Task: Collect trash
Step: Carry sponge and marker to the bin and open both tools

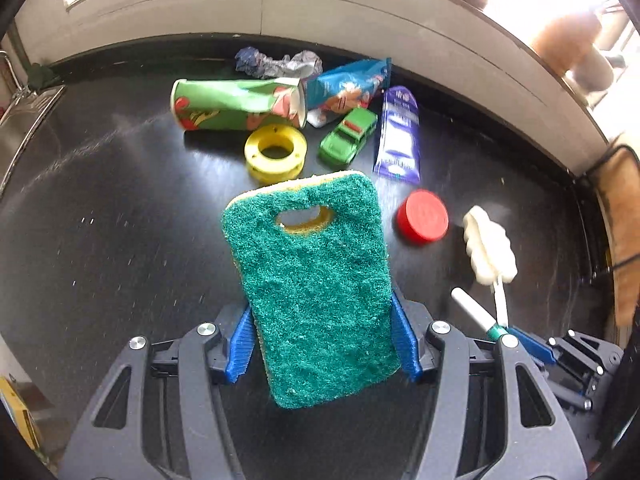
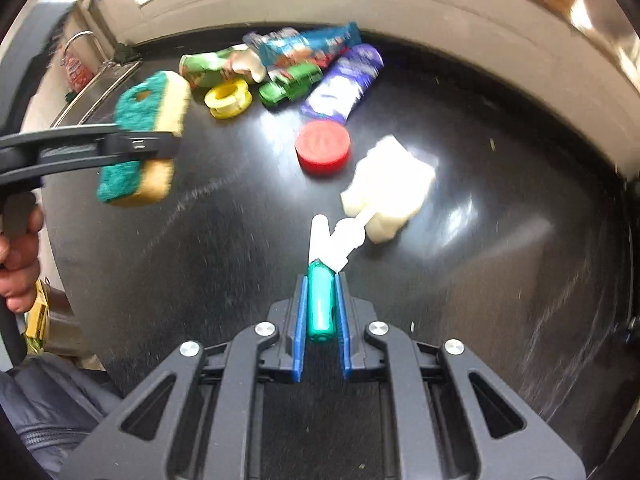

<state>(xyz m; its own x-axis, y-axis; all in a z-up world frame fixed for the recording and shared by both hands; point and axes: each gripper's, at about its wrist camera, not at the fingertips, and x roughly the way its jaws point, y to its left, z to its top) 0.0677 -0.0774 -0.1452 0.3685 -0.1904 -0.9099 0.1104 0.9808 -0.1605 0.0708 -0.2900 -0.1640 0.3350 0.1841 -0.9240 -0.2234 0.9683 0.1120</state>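
My left gripper (image 1: 322,316) is shut on a green-and-yellow sponge (image 1: 312,280) and holds it above the black table (image 1: 120,240); the sponge also shows in the right wrist view (image 2: 148,136). My right gripper (image 2: 320,284) is shut on the green handle of a bottle brush (image 2: 320,300); its white foam head (image 2: 388,188) is near the table. Trash lies at the back: a green chip can (image 1: 236,104), a blue snack bag (image 1: 348,84), a purple wrapper (image 1: 398,136), crumpled foil (image 1: 276,62).
A yellow ring (image 1: 275,152), a green toy car (image 1: 348,136) and a red lid (image 1: 422,216) lie among the trash. A metal sink (image 1: 24,120) is at the left. A wall and window ledge (image 1: 360,12) run behind the table.
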